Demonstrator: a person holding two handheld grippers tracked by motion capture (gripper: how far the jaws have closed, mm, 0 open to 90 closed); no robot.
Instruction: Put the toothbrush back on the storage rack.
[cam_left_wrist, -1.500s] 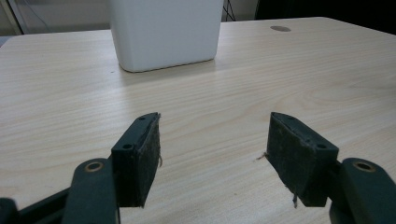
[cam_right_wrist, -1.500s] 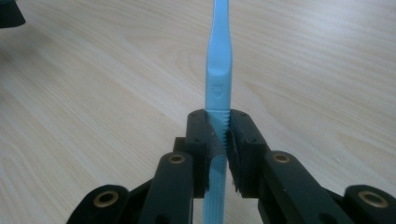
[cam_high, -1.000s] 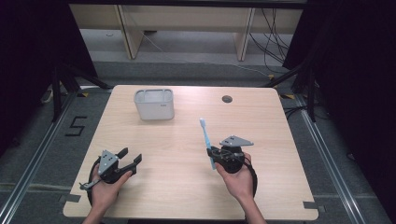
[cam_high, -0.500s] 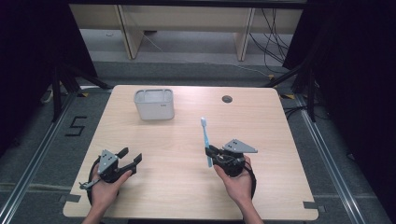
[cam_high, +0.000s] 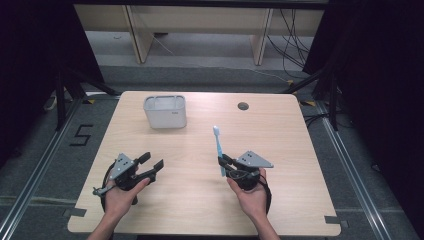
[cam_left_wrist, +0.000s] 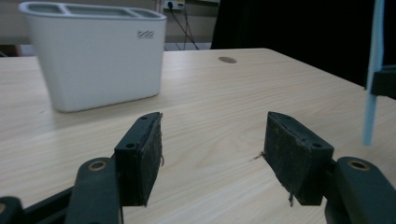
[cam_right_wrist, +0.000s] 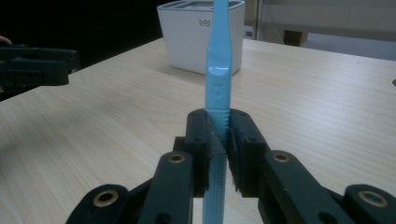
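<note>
Right gripper (cam_high: 223, 163), jaws clamped on the blue toothbrush (cam_high: 218, 145) near its lower handle, bristle end up. Left gripper (cam_high: 151, 166), jaws wide apart, empty, low over the tabletop (cam_high: 200, 200). Probable step: carrying toward the white holder (cam_high: 165, 111) beyond both jaws; next, tip and lower it in. The left gripper view reveals the holder's compartments.

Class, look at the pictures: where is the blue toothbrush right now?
The blue toothbrush is clamped upright in the right gripper on the table's right half in the high view, head up, nearer the person than the white holder.
</note>
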